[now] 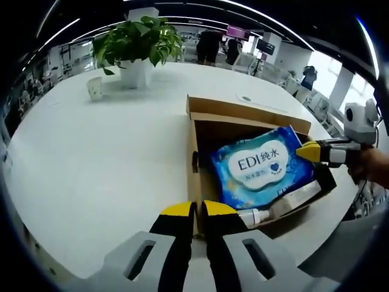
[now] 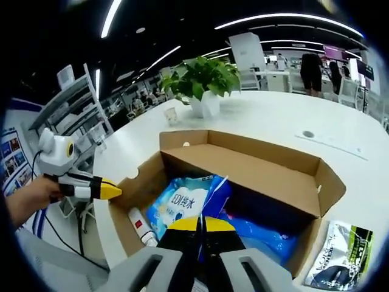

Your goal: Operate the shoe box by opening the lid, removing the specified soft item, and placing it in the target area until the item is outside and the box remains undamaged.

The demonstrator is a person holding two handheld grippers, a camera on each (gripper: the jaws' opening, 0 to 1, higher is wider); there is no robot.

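Blue wipes pack [image 2: 185, 204], white label, centre frame in open box [image 2: 255, 170]; right gripper [image 2: 201, 224] clenched on pack edge; left gripper [image 1: 196, 209] clenched, empty.

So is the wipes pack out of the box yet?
No. The blue wipes pack still lies inside the open cardboard box, though the right claw is shut on its edge.

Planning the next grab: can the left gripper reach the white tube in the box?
Probably yes: the box is open and the tube lies uncovered by the wall nearest the left gripper, whose jaws are shut.
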